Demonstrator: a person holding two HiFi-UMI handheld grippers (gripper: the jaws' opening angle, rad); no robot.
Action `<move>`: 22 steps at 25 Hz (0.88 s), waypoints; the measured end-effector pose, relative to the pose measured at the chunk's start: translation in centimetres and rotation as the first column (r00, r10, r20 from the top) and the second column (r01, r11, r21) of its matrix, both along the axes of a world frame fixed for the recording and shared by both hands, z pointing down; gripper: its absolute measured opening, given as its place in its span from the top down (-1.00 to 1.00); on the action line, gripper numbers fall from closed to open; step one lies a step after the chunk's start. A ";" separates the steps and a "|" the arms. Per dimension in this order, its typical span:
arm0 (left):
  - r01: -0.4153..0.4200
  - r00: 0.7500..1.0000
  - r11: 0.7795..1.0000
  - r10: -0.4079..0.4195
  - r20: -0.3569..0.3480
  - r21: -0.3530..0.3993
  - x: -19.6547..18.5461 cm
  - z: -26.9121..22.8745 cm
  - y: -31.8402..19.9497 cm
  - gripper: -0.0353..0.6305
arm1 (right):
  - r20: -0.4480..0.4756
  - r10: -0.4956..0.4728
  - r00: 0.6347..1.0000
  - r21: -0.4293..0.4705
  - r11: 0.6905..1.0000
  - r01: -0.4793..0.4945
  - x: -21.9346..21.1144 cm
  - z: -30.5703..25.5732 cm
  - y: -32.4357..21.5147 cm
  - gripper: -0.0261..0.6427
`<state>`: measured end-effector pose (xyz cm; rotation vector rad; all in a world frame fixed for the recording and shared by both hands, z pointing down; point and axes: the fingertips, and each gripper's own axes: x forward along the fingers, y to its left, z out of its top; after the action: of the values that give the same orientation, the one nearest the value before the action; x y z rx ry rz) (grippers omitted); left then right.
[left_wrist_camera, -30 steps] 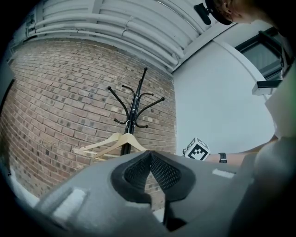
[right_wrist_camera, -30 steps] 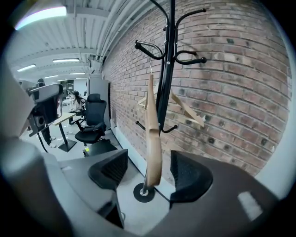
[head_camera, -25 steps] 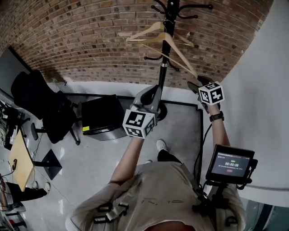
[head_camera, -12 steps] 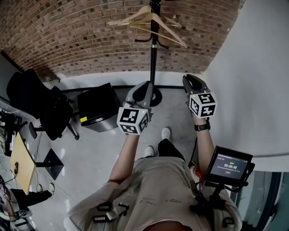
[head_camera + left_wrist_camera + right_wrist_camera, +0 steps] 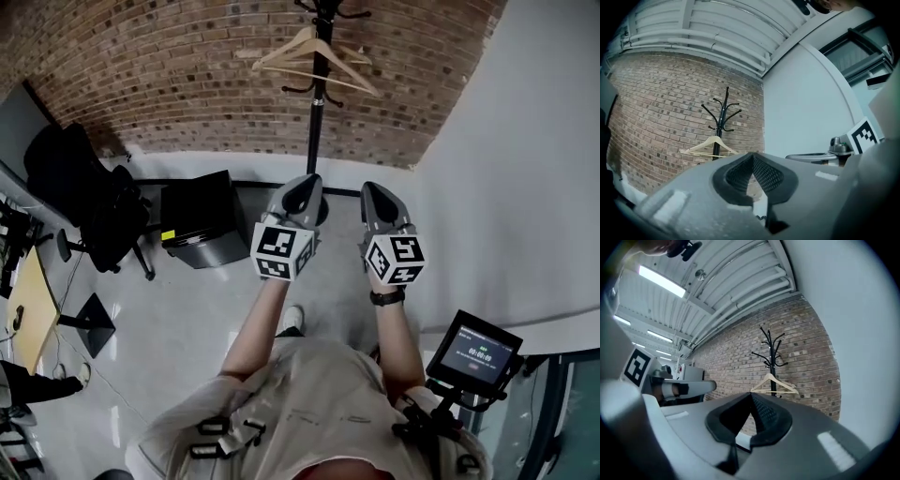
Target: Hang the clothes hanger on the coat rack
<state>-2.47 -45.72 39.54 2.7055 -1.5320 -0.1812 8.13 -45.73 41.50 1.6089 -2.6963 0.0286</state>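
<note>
A black coat rack (image 5: 319, 103) stands against the brick wall, and a wooden clothes hanger (image 5: 309, 54) hangs from one of its hooks. The rack (image 5: 721, 124) and the hanger (image 5: 712, 144) also show far off in the left gripper view, as do the rack (image 5: 771, 355) and the hanger (image 5: 774, 384) in the right gripper view. My left gripper (image 5: 307, 187) and right gripper (image 5: 373, 195) are held side by side, well short of the rack, pointing level toward it. Both are shut with nothing between the jaws (image 5: 752, 157) (image 5: 751, 397).
A black office chair with a dark jacket (image 5: 89, 211) and a black cabinet (image 5: 197, 232) stand at the left by the wall. A white wall (image 5: 525, 169) runs along the right. A small screen (image 5: 473, 352) hangs at the person's right side. A wooden desk (image 5: 26, 314) is at the far left.
The right gripper has come away from the hanger's end by the rack, drawn back beside the left one and shut. Both hands have backed away; the hanger stays on the rack.
</note>
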 end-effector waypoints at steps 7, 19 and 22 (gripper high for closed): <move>0.101 0.994 0.995 -0.101 -0.034 0.018 3.6 -0.6 9.3 0.89 | -0.066 -0.065 0.996 0.012 0.998 0.066 2.0 -0.1 9.9 0.91; 0.149 0.989 0.989 -0.149 -0.016 0.001 8.8 -1.4 14.5 0.89 | -0.048 -0.063 0.997 -0.008 0.998 0.063 6.8 -0.6 13.9 0.91; 0.126 0.992 0.991 -0.125 -0.007 0.037 9.1 -2.9 14.3 0.89 | -0.057 -0.046 0.997 0.013 0.999 0.047 6.9 -1.4 13.4 0.91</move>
<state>6.64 -31.42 36.67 2.6350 -1.7156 -0.2202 15.07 -32.29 40.09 1.5256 -2.6968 -0.0361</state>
